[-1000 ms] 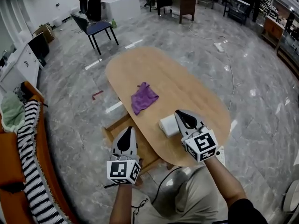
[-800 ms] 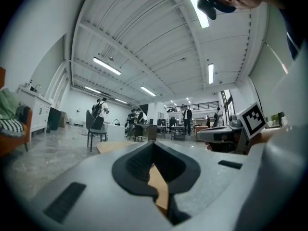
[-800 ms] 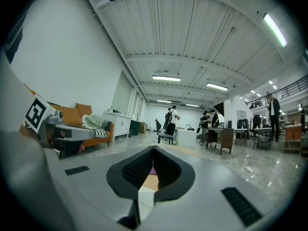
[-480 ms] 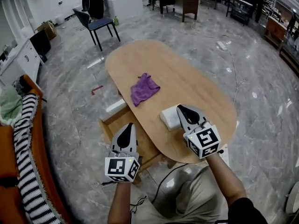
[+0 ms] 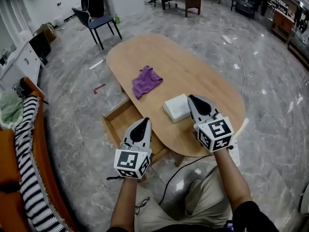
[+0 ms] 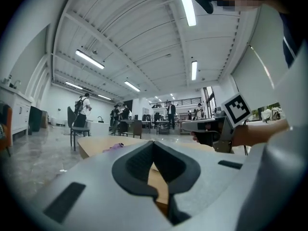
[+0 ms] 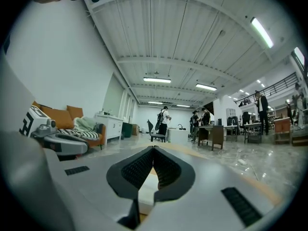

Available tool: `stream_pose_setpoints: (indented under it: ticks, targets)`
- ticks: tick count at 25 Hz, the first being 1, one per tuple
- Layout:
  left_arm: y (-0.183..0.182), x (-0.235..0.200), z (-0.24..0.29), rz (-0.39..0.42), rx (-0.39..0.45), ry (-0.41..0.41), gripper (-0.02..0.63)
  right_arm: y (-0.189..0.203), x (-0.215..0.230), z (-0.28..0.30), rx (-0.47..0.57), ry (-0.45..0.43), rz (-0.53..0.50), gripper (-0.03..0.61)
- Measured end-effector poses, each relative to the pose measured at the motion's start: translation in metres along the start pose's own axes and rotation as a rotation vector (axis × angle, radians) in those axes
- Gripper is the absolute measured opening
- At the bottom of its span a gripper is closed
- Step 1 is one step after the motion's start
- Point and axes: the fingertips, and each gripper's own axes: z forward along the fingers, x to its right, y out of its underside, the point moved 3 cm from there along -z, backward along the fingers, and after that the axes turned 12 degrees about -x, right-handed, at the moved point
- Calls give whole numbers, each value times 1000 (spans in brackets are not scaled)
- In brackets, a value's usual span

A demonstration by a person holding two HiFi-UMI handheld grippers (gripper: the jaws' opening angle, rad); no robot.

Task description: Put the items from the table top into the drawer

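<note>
Left hand-held gripper (image 5: 145, 122), jaws together on nothing, hangs over the front corner of the open wooden drawer (image 5: 119, 122). Right hand-held gripper (image 5: 191, 97), jaws also pressed together and empty, sits just beside a white box (image 5: 176, 108) on the oval wooden worktop (image 5: 193, 64). A crumpled purple cloth (image 5: 146, 80) lies farther along the worktop. Beyond stand a blue chair (image 5: 99, 25) and, to the left, an orange sofa (image 5: 10, 178).

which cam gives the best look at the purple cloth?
Head view: the whole purple cloth lies crumpled on the table, unobstructed. Left gripper view catches only a low sliver of it beyond its jaws. Right gripper view doesn't show it.
</note>
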Motion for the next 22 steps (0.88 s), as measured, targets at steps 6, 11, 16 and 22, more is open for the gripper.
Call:
stream_pose_setpoints:
  ticks: [6, 11, 16, 22]
  targets:
    - [0, 18, 13, 40, -30, 91, 5, 10, 4, -5, -14, 14, 46, 17]
    - [0, 28, 29, 48, -54, 159, 70, 18, 6, -8, -13, 18, 67, 17]
    - [3, 37, 49, 79, -74, 215, 173, 24, 12, -9, -11, 30, 84, 17]
    - [16, 46, 79, 141, -126, 238, 357, 31, 19, -7, -16, 30, 83, 17]
